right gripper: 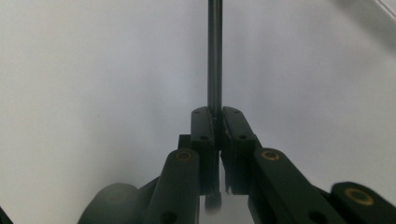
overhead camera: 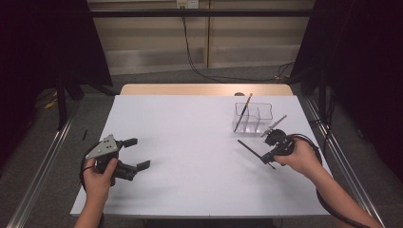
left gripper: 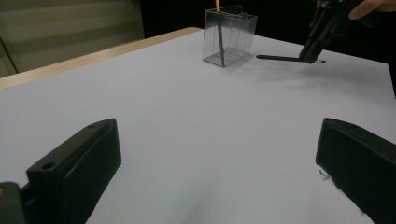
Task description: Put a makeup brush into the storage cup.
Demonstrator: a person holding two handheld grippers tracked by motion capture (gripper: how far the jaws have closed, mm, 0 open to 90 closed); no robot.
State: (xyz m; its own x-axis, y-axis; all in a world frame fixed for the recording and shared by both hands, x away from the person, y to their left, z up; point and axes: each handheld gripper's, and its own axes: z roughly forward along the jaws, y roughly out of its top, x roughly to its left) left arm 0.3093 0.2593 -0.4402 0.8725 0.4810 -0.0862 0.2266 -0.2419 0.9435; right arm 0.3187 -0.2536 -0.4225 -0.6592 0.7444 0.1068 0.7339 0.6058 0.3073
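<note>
The wide white rectangular tabletop (overhead camera: 190, 142) carried everything, with a strip of pale wood showing along its far edge. Taking the clear plastic organiser box (overhead camera: 253, 117) with its divided compartments as the landmark, it stood toward the far right part of the tabletop, and in the left gripper view (left gripper: 229, 35) its transparent walls showed plainly. The left gripper (overhead camera: 134, 153), a black tool topped by a grey three-cornered plate, was held well apart from the box, far over on the near left side, and its fingers (left gripper: 74, 170) stood wide apart with nothing between them, only bare tabletop ahead. The right gripper (overhead camera: 264, 158), black and held in the person's right hand (overhead camera: 299, 156), hovered just near the box on its near side. Its fingers (right gripper: 203, 135) were pressed together on a thin black pen-like rod (right gripper: 214, 56), which ran straight out from between the pads. In the high view the rod (overhead camera: 249, 148) slanted out from the gripper toward the left, just in front of the box and apart from it. A slim brown-tipped pencil-like stick (overhead camera: 243, 113) leaned upright inside the box's left compartment, its top rising above the rim.
</note>
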